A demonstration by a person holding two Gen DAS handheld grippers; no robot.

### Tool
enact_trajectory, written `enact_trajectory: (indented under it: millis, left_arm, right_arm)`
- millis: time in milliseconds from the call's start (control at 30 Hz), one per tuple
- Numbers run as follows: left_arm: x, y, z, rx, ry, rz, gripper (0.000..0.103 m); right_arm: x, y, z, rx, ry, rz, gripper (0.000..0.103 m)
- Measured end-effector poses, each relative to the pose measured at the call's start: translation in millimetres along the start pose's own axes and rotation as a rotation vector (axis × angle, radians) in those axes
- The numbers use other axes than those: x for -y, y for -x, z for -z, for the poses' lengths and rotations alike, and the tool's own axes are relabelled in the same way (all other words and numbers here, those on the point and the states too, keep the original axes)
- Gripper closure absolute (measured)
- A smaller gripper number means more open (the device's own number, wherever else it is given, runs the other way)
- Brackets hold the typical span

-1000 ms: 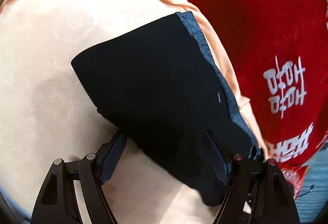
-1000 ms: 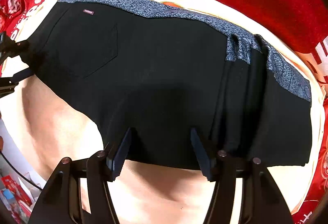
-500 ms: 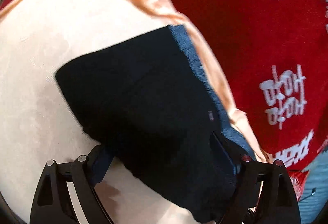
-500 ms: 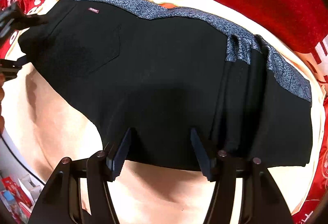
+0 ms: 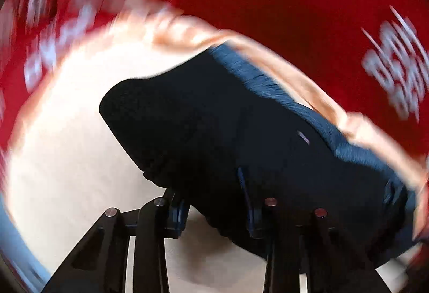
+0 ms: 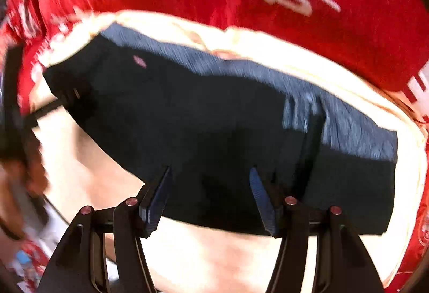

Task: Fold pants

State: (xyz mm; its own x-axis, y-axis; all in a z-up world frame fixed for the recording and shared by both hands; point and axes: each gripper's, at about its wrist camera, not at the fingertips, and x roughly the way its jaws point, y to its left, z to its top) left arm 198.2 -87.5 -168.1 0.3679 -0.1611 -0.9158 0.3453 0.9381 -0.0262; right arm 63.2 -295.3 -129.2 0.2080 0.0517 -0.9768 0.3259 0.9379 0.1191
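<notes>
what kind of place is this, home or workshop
Probably a home, perhaps a bed: black pants lie on a cream cloth spread over a plush red blanket with white characters. The blur hides finer detail.

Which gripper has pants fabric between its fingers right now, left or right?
Both straddle the black pants. The left gripper is the one closing, with the near end of the pants between its fingers. The right gripper stands wider over the long edge.
</notes>
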Motion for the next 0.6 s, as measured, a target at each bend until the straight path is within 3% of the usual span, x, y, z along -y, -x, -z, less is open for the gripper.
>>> enact_trajectory:
  millis: [100,167,200,400,600]
  left_arm:
    - [32,17,14,0.106,-0.213,-0.078,0.069]
    - [46,22,24,0.14,-0.308,-0.106,0.069]
    - [50,23,26,0.148,-0.33,-0.111,0.069]
    - [56,25,31,0.166,-0.381,-0.136,0.069]
    - [57,26,34,0.19,-0.421,-0.153,0.069]
  right_arm:
    - [-1,13,-37,-0.008,-0.034,-0.118,0.039]
    - [-11,17,-64,-0.017,-0.028,-0.188,0.032]
    - [-18,19,-75,-0.019,-0.02,-0.216,0.026]
    - [-89,12,-140,-0.111,0.125,-0.37,0.02]
    - [-175,-13,-161,-0.249,0.306,-0.362,0.019]
